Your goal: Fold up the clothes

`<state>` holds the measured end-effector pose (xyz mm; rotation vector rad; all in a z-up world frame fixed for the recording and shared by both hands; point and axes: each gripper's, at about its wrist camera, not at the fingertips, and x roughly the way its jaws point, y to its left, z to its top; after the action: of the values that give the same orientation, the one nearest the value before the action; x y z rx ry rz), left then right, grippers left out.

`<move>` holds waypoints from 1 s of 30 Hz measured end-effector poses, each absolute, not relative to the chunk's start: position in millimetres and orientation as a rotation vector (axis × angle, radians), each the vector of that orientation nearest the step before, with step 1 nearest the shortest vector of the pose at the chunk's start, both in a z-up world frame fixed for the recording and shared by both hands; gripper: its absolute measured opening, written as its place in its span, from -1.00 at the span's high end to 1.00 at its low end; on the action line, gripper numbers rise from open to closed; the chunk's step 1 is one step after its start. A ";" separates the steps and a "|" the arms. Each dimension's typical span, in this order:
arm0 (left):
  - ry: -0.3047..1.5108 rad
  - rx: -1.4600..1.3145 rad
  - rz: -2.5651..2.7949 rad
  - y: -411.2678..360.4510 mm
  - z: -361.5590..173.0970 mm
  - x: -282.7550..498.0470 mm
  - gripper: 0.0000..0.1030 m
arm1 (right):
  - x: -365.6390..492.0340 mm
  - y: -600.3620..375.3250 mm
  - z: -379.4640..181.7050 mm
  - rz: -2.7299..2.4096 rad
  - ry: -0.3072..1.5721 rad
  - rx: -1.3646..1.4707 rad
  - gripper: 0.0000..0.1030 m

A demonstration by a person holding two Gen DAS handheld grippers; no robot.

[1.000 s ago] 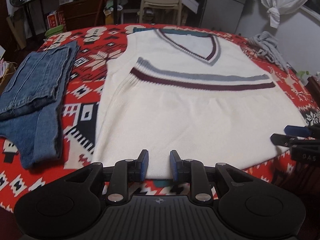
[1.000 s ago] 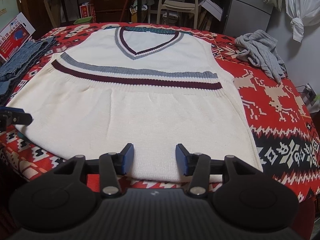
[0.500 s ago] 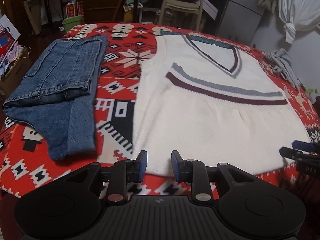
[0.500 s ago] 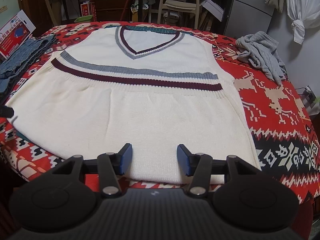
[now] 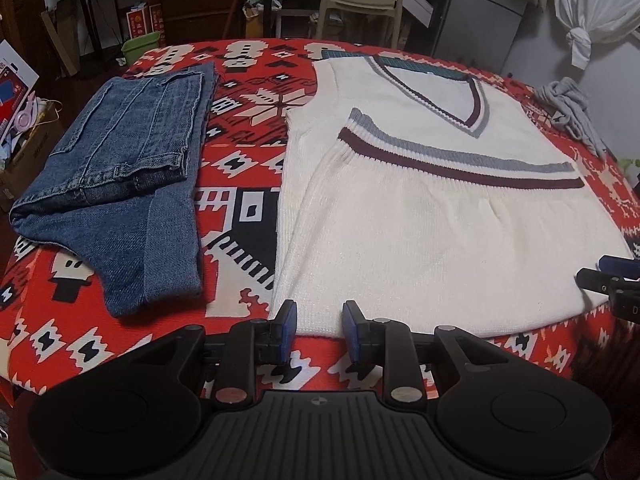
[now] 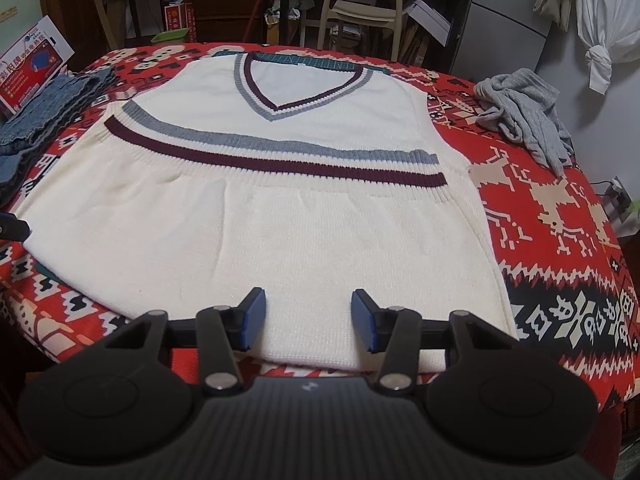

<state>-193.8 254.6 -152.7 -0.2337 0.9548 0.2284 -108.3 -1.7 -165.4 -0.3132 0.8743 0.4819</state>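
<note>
1. The jaws of the left gripper (image 5: 319, 330) stand apart with nothing between them, at the near left corner of the white vest's (image 5: 432, 216) hem.
2. The jaws of the right gripper (image 6: 307, 319) stand wider apart, also empty, over the near hem toward the vest's right side.
3. The vest lies flat on the counter, front up, V-neck at the far end, with a grey stripe and a maroon stripe running across the chest.
4. A red patterned cloth (image 6: 560, 240) covers the counter under the vest.
5. Folded jeans (image 5: 120, 184) lie to the left of the vest, apart from it, with the cloth showing between them.
6. A crumpled grey garment (image 6: 524, 114) sits at the far right, near the vest's shoulder but not touching it.
7. A pale chair (image 6: 366, 4) stands beyond the far edge of the counter.
</note>
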 end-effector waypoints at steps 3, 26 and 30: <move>0.934 -0.249 0.210 252.9 -146.4 -194.6 0.65 | -109.4 2.1 -158.7 0.486 0.856 -0.316 0.41; 0.971 -0.309 0.143 263.7 -160.9 -207.4 0.78 | -147.8 99.2 -172.8 0.838 0.819 -0.345 0.79; 0.933 -0.334 0.108 262.9 -153.7 -209.8 0.78 | -158.1 98.6 -168.9 0.908 0.825 -0.353 0.79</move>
<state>-209.8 262.9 -153.7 -0.3341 0.9326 0.1075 -158.1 98.6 -168.9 -0.3528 0.8246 0.9077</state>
